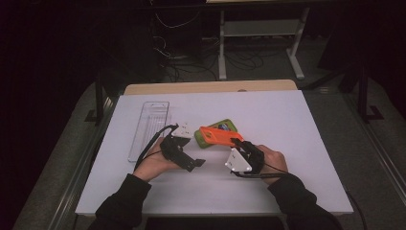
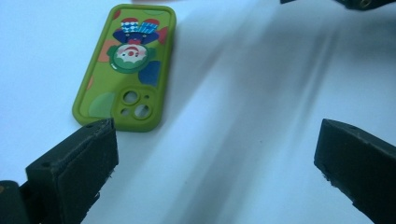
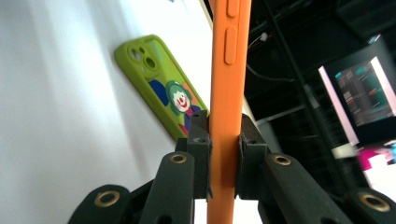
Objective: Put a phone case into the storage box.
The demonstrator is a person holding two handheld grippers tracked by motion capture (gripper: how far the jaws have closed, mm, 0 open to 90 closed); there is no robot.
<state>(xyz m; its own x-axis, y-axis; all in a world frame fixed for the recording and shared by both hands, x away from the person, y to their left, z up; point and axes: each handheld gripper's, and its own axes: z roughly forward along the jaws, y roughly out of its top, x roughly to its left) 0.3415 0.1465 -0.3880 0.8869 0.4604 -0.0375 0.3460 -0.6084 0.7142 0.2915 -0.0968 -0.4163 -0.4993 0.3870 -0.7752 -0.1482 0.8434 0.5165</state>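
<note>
The high view looks forward and down from above the person's side, taking in the whole table [image 1: 287, 115]; the left gripper view sits low and close over the tabletop, facing the green case [image 2: 125, 70] lying flat; the right gripper view looks along its jaws, rolled so the tabletop stands at its left, very close to the orange case [image 3: 227, 93]; all three share the green case.

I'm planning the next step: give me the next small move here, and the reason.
Probably carry the orange phone case clear of the green phone case before setting it down. The right gripper is shut on the orange one, held above the table, while the left gripper stands open and empty near the green case.
</note>
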